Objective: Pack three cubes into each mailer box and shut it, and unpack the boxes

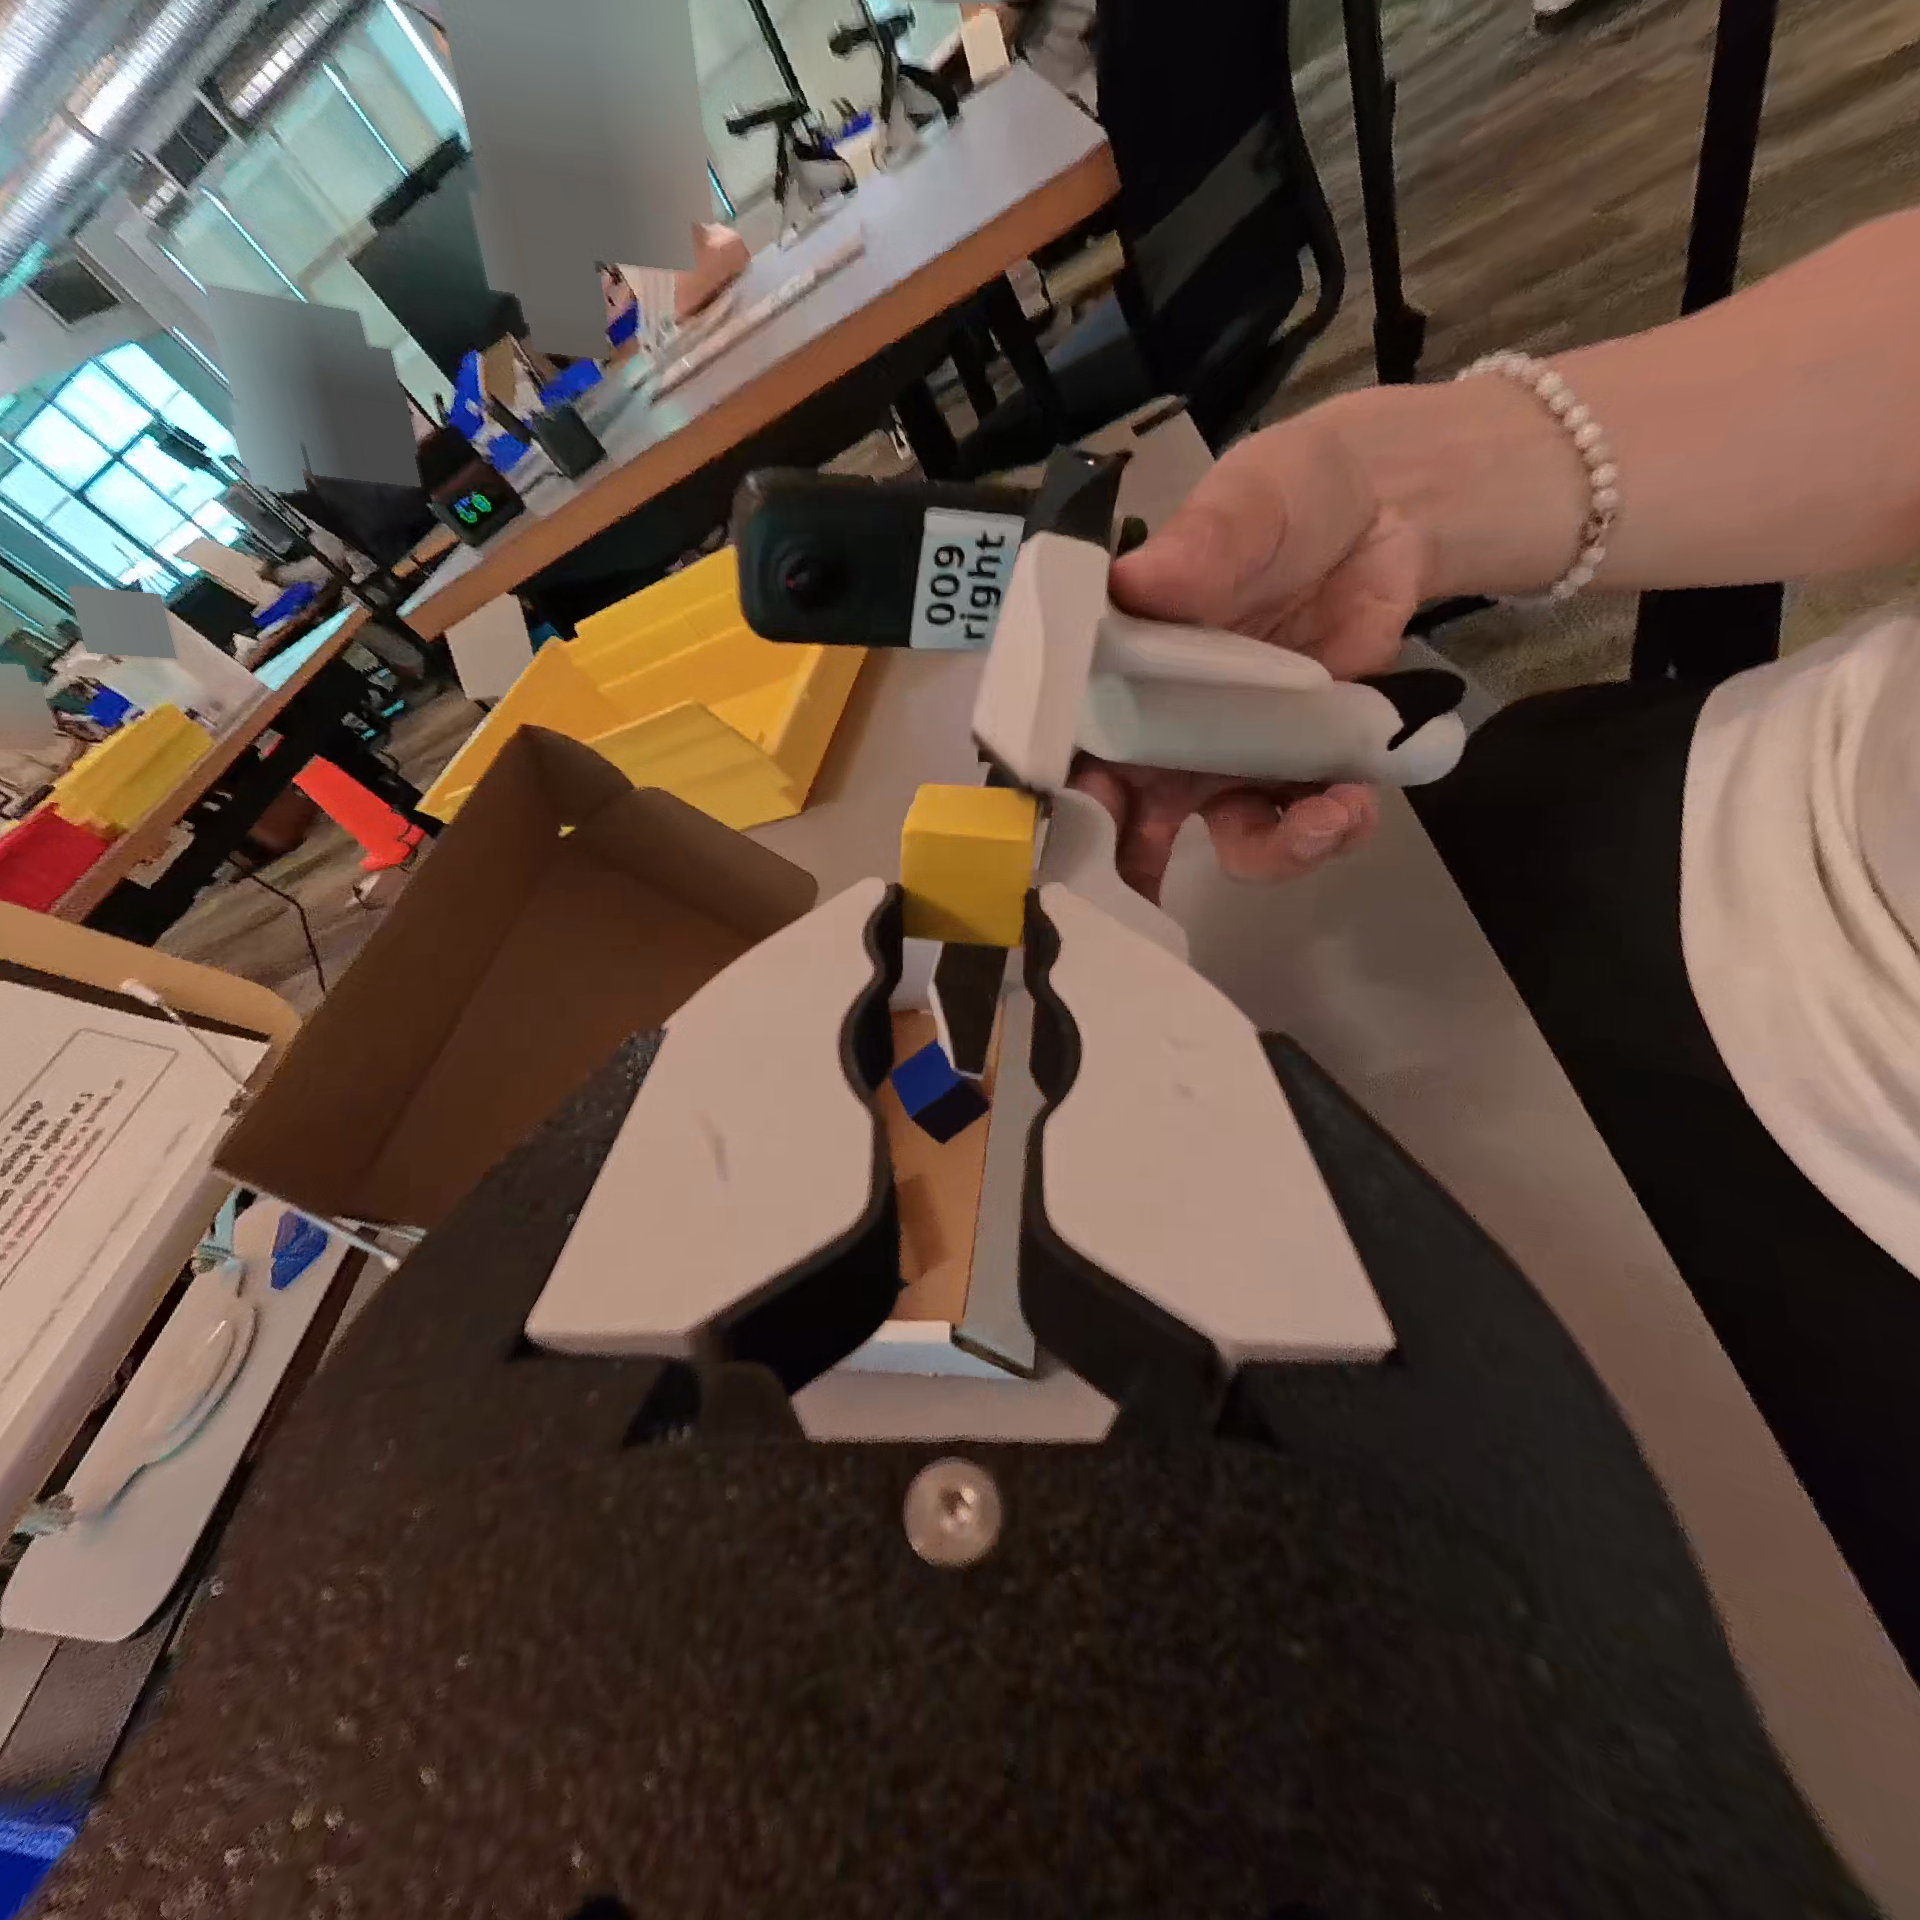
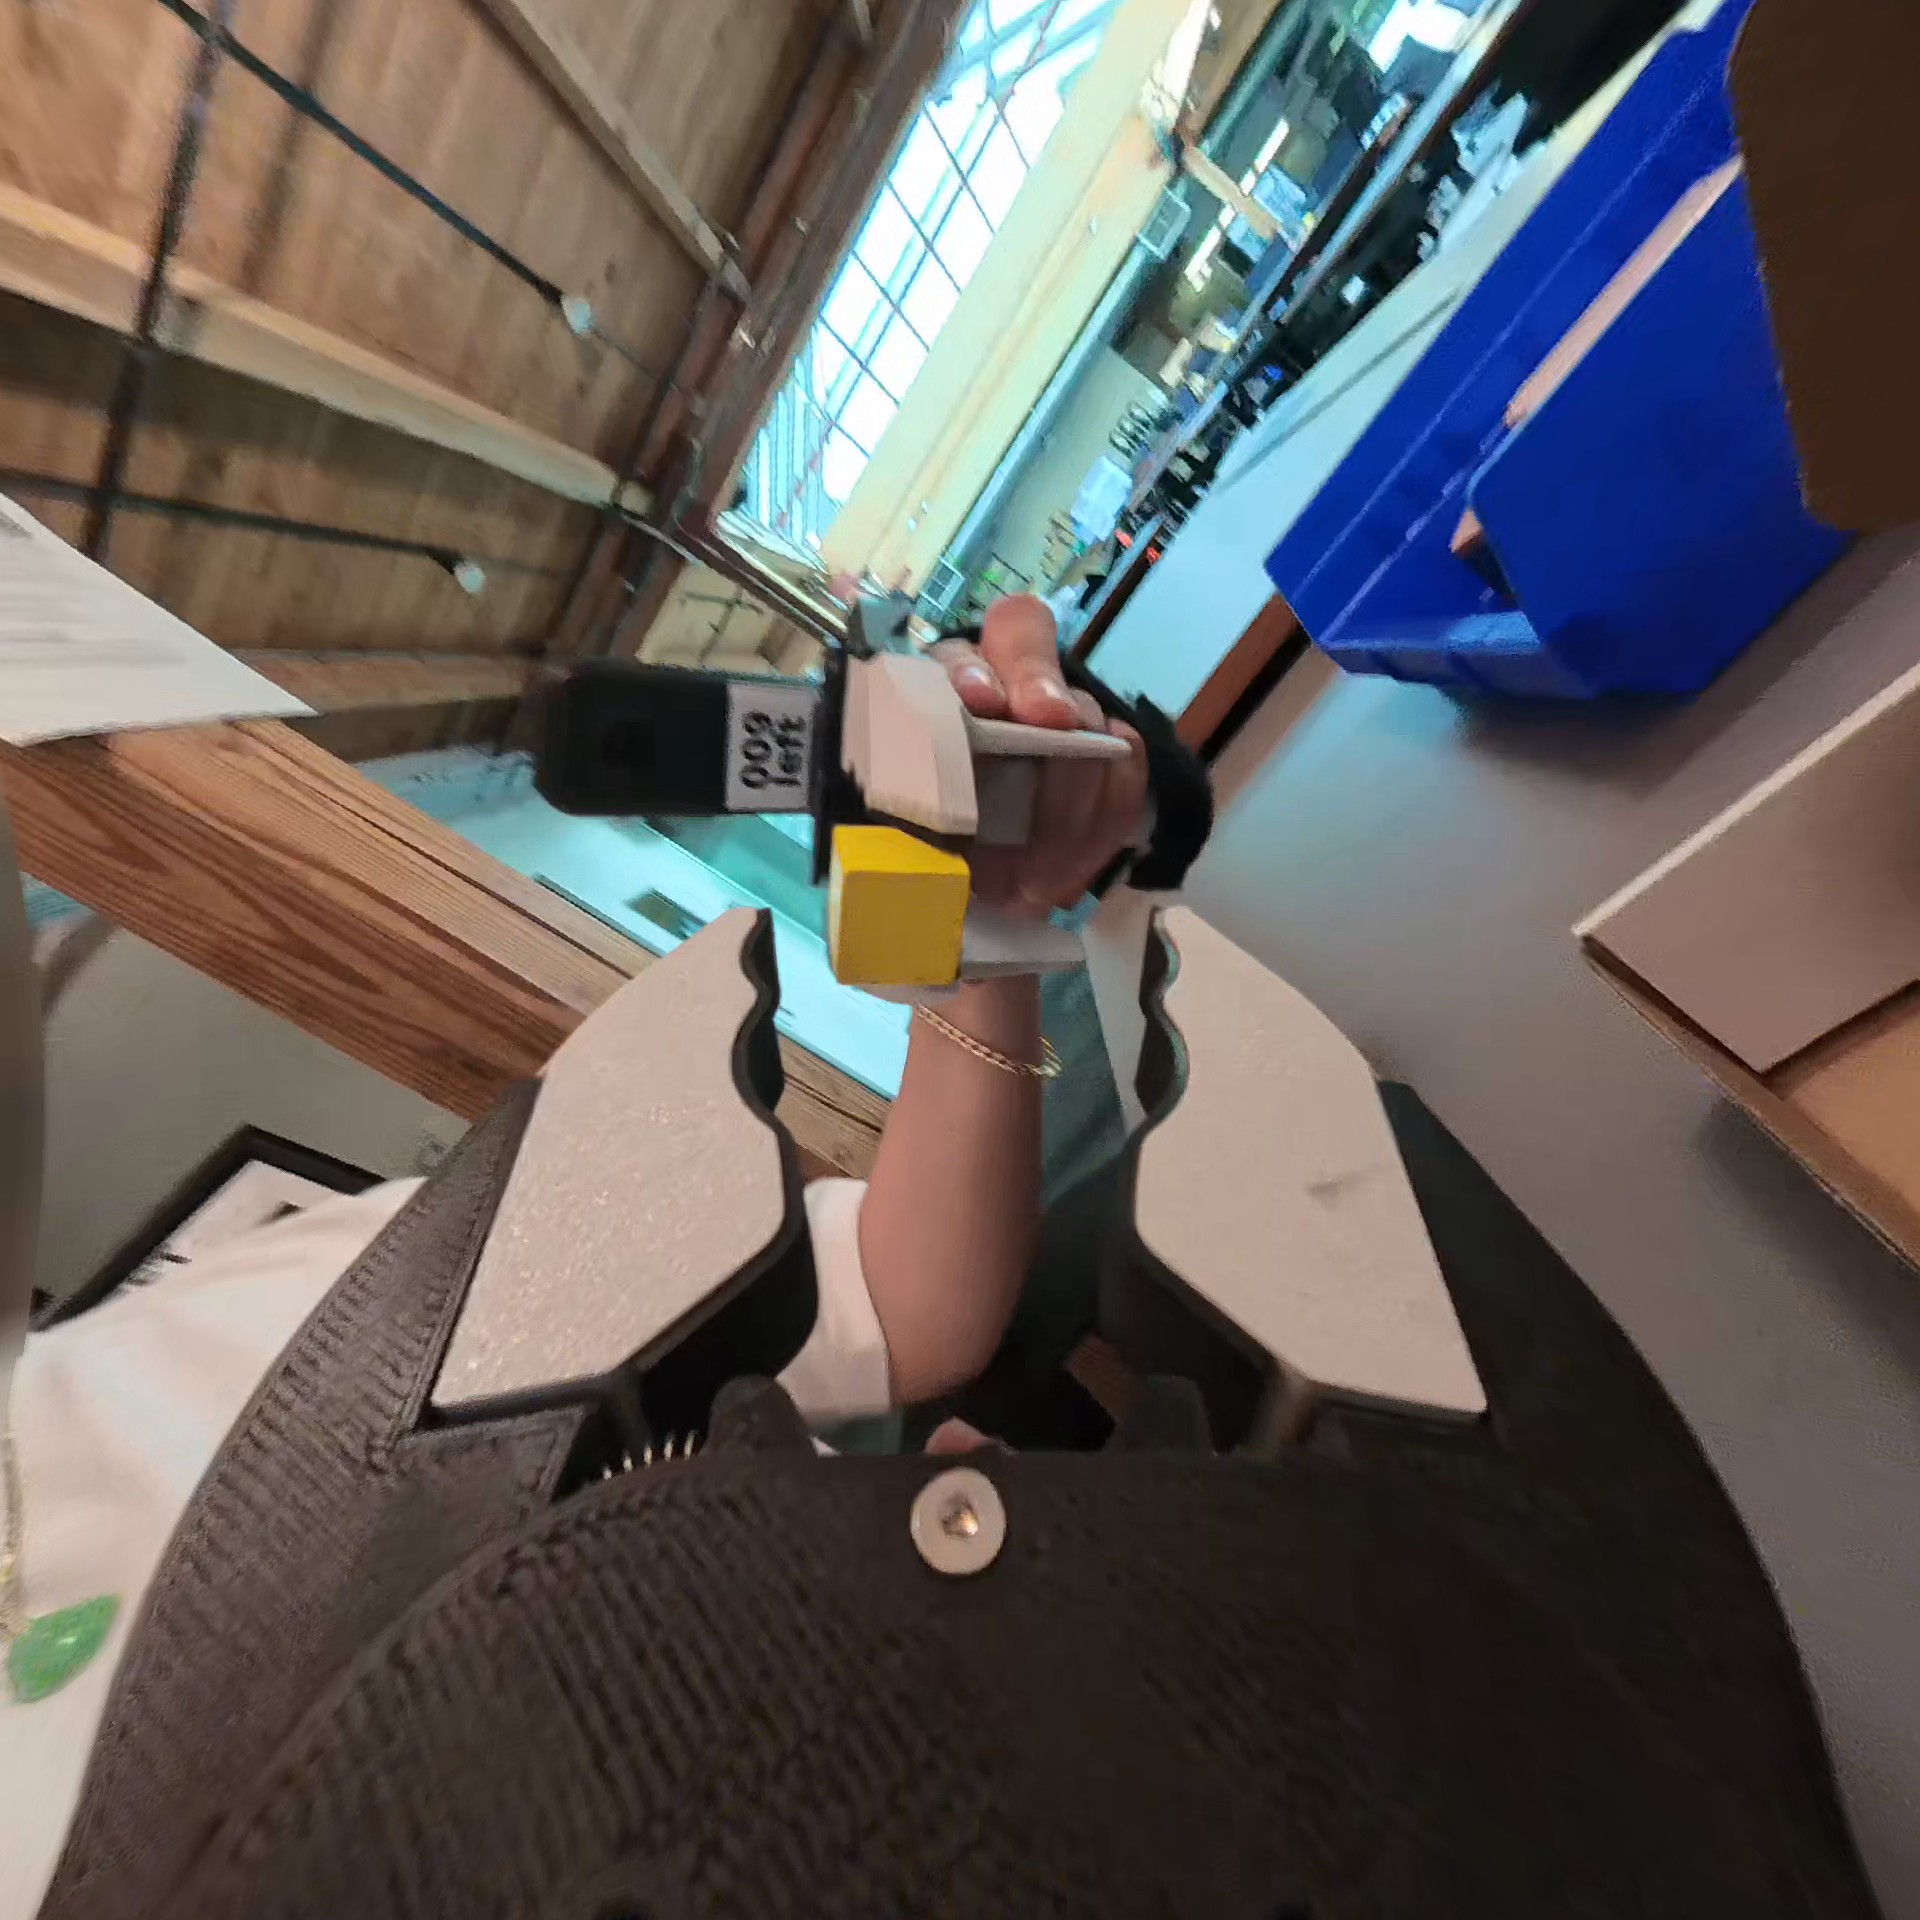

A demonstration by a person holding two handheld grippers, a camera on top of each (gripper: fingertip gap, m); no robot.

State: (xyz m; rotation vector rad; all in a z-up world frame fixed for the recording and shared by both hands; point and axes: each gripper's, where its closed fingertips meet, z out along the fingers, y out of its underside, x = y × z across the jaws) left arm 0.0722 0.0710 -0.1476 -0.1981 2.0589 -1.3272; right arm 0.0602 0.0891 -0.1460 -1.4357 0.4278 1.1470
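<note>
At the far left a white box (image 1: 94, 1195) sits just beside the open mailer (image 1: 499, 987), its brown flap raised; behind the mailer a yellow bin (image 1: 707, 707) rests on the grey table (image 1: 1507, 1091); my left gripper (image 1: 961, 904) pinches a yellow cube (image 1: 966, 878) between its fingertips, held in the air over the mailer; below it, seen through the gap between my fingers, a blue cube (image 1: 935, 1101) lies on the mailer's cardboard floor; a dark-and-white piece just above the blue cube I cannot make out; to the right my right hand (image 1: 1278, 592) grips its tool's handle close to the yellow cube, a pearl bracelet (image 1: 1569, 468) on the wrist. From the other side, my right gripper (image 2: 961, 925) has its fingers spread wide with nothing between them; the yellow cube sits just past their tips, clamped by the left tool, which my left hand (image 2: 1049, 800) holds; farther right stands a blue bin (image 2: 1610, 416), and at the right edge another box (image 2: 1766, 914) with a pale top lies on the table.
</note>
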